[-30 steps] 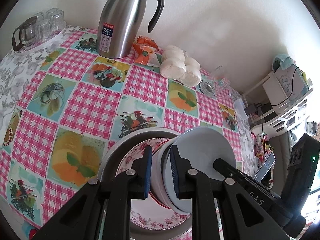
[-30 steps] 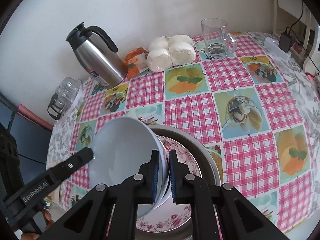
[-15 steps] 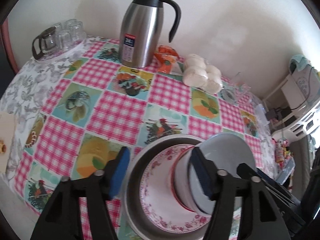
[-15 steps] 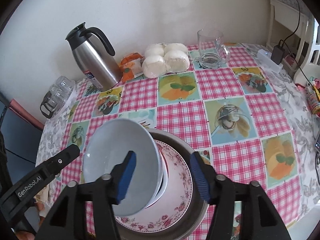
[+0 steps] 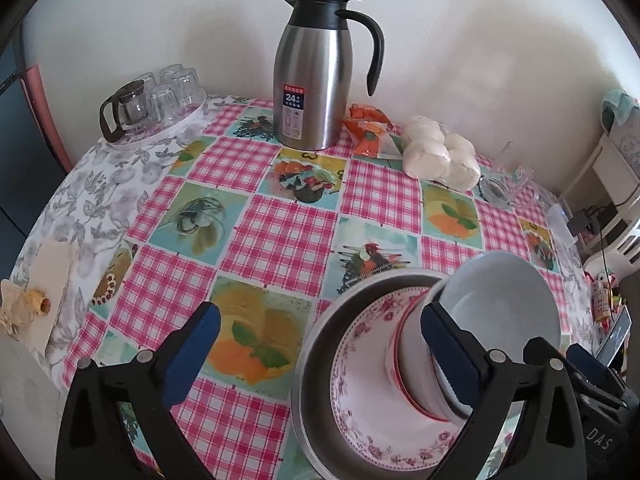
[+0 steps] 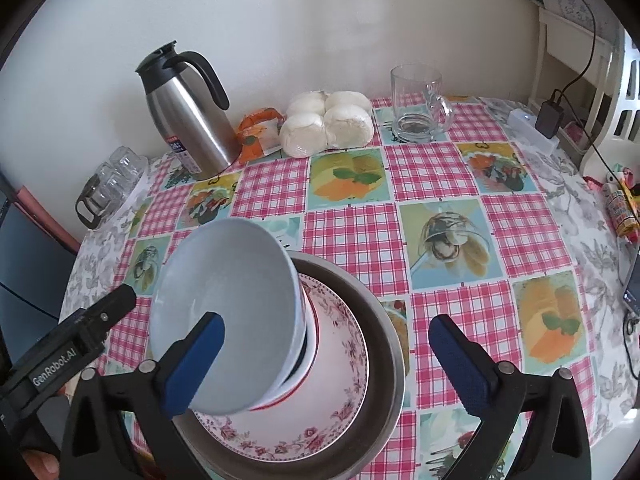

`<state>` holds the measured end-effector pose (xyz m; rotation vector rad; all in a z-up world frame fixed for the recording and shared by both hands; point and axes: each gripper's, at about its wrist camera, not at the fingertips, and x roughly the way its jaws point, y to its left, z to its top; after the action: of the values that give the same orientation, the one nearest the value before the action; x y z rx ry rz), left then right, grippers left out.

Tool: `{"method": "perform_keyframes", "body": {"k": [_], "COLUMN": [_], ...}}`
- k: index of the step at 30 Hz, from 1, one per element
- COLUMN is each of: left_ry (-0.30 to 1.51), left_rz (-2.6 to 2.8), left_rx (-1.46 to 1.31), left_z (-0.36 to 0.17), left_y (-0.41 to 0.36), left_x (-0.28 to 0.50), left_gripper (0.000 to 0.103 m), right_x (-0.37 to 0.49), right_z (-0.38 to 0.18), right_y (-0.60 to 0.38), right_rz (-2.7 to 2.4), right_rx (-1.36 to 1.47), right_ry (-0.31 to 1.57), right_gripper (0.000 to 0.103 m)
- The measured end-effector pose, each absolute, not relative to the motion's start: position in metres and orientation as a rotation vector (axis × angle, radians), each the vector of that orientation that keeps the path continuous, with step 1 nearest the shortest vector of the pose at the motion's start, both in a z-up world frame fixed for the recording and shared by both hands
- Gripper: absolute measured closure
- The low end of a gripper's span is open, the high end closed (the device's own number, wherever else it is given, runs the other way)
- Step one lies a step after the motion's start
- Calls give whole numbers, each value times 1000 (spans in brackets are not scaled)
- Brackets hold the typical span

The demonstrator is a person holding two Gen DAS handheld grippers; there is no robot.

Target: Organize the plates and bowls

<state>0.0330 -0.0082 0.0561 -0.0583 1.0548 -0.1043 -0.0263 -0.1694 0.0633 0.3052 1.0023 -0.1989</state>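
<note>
Here, both my claws spreading wide over bowl stack, nothing pinched. Left claw [image 5: 320, 344] straddles plate edge, its right pad just beside bowl wall; right claw [image 6: 326, 350] has left pad over bowl mouth. Grey bowl [image 6: 228, 308] sits nested in red-rimmed bowl [image 5: 404, 364], both on floral plate [image 6: 332, 400] inside steel basin [image 6: 384, 320], near table edge. Stack looks tilted. Risk: pad clips rim on pull-back, top bowl slides off or whole stack tips. Jug [image 5: 316, 76], glass mug [image 6: 420, 104], buns [image 6: 328, 124] well apart, safe.
</note>
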Motion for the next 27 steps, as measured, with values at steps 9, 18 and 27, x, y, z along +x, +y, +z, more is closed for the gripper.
{"method": "perform_keyframes", "body": {"k": [9, 18, 27], "left_ry": [1027, 1053, 1079], "left_rz": [-70, -57, 27], "left_rx": [-20, -9, 19], "left_z": [59, 54, 46], "left_y": [-7, -8, 0], "left_x": [13, -3, -25], "left_gripper": [3, 3, 3], "right_x": [-48, -67, -93], "right_z": [70, 70, 67], "right_y": [-169, -162, -153], "right_rz": [-202, -194, -186], "right_rx": [296, 253, 206], "right_ry": [944, 925, 909], "right_gripper": [0, 0, 0]}}
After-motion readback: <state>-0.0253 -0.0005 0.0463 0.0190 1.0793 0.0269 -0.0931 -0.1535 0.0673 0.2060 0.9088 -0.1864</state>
